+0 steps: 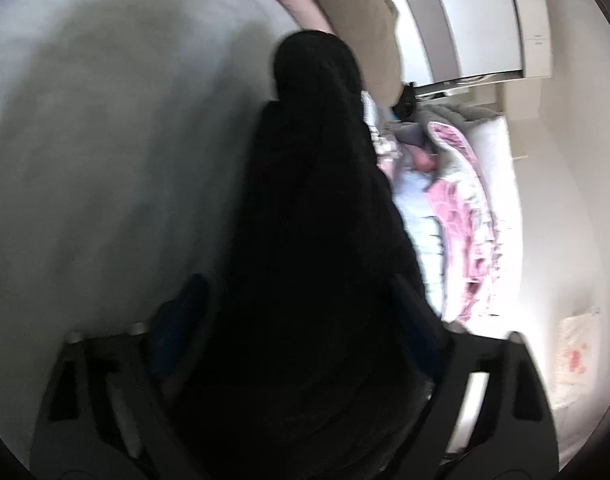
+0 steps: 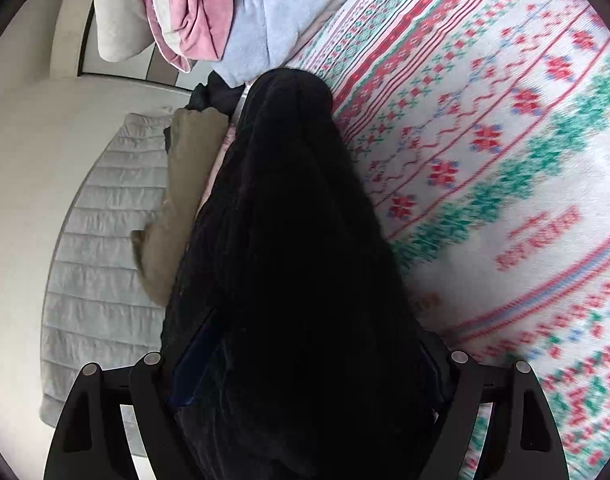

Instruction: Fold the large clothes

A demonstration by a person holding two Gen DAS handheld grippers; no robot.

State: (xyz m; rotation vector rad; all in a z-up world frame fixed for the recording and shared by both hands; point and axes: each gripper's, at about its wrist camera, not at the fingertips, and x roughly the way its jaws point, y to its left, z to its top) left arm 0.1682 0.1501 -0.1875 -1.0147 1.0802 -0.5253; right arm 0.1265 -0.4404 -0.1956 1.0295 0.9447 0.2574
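Both pairs of tongs are buried in the same black garment (image 1: pixel 305 240), a thick dark piece of clothing that hangs up the middle of each wrist view and hides the fingertips. The left tongs (image 1: pixel 301 320) have the cloth bunched between their blue-padded fingers (image 1: pixel 185 320), which stand apart round the bulk of it, so they look to be pinching the garment, though the very tips are covered. The right tongs (image 2: pixel 305 368) show the same: black fabric (image 2: pixel 297 240) filling the gap between the fingers, pinched there. In the right view the garment lies over a patterned blanket (image 2: pixel 505 140) in red, green and white, spreading toward three o'clock, with a quilted grey mattress (image 2: pixel 105 240) toward nine o'clock and an olive-brown sleeve (image 2: pixel 185 184) just beside the black cloth. A heap of pink and pale blue bedding (image 2: pixel 209 4) sits at twelve o'clock. In the left view a pale wall fills nine o'clock, and pink bedding (image 1: pixel 457 208) lies at three o'clock.
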